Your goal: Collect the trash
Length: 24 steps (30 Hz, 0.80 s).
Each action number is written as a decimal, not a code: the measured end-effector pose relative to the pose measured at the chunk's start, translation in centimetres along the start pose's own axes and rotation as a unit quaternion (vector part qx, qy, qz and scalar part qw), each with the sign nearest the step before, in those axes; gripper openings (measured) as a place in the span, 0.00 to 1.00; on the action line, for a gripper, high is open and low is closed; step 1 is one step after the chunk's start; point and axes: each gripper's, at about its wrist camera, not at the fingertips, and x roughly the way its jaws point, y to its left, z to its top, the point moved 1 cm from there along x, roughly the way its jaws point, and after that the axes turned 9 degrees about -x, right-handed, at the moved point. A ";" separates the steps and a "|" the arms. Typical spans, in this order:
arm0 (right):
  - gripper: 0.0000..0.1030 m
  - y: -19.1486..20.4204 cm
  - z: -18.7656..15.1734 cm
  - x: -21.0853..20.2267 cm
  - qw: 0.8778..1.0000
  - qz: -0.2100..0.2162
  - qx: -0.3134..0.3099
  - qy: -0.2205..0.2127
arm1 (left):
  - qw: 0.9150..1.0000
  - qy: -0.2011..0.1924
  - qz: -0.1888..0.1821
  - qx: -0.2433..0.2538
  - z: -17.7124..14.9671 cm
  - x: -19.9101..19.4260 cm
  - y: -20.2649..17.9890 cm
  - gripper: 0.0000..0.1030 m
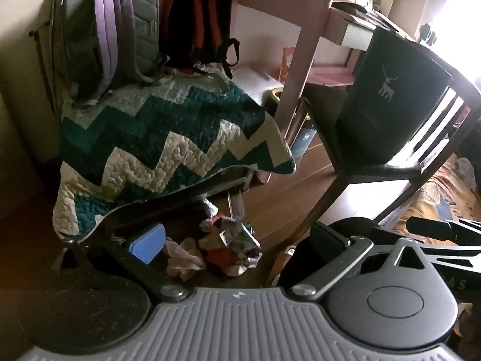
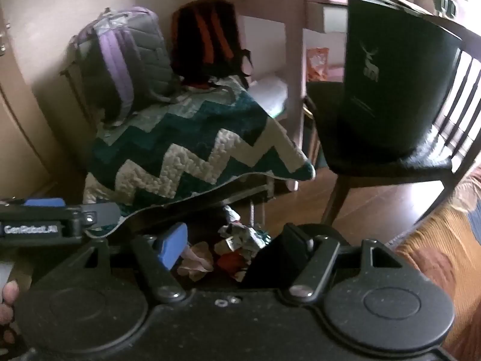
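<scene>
Blue-padded left gripper (image 1: 237,240): jaws spread wide, nothing between the pads, tilted down toward the floor. Same for right gripper (image 2: 228,246): jaws apart, empty, angled down; left gripper's arm visible at its left edge.

Crumpled trash pile (image 1: 228,246) (image 2: 237,246): directly ahead of both grippers, on the dark wooden floor (image 1: 288,186), framed between the open fingers but not touched. Includes pale pink tissue-like wad (image 1: 183,258) nearest the blue pad, foil-like printed wrappers, a red scrap.

Zigzag quilt (image 1: 168,150) (image 2: 192,150), teal and cream: just beyond the pile, draped over a low piece of furniture, its hem overhanging the trash.

Purple-and-grey backpack (image 1: 117,30) (image 2: 123,57): farther ahead and left, upright on the quilt against the wall. Black-and-orange backpack (image 1: 198,21) (image 2: 210,39): beside it, to the right.

Dark wooden chair (image 1: 399,168) (image 2: 390,162): ahead and right, bearing a dark green bag with a stag emblem (image 1: 387,90) (image 2: 387,69).

Pink desk (image 1: 300,15): beyond the chair.

Orange patterned fabric (image 2: 436,240): far right.
</scene>
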 end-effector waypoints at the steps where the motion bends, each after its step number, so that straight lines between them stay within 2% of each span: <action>1: 0.68 -0.3 0.2 -0.2 1.000 0.006 -0.002 -0.003 | 1.000 0.002 -0.003 -0.002 0.0 0.0 0.2 1.00; 8: 0.68 -0.1 0.5 -0.5 1.000 0.020 -0.007 0.000 | 0.999 0.036 -0.012 -0.023 -0.1 0.0 1.1 1.00; 13: 0.68 0.2 0.4 -0.2 1.000 0.022 -0.004 0.009 | 0.999 0.026 0.005 -0.022 0.1 -0.6 1.1 1.00; 24: 0.68 0.0 0.1 -0.4 1.000 0.024 0.007 0.006 | 1.000 0.023 -0.004 -0.019 -0.6 -1.0 0.5 1.00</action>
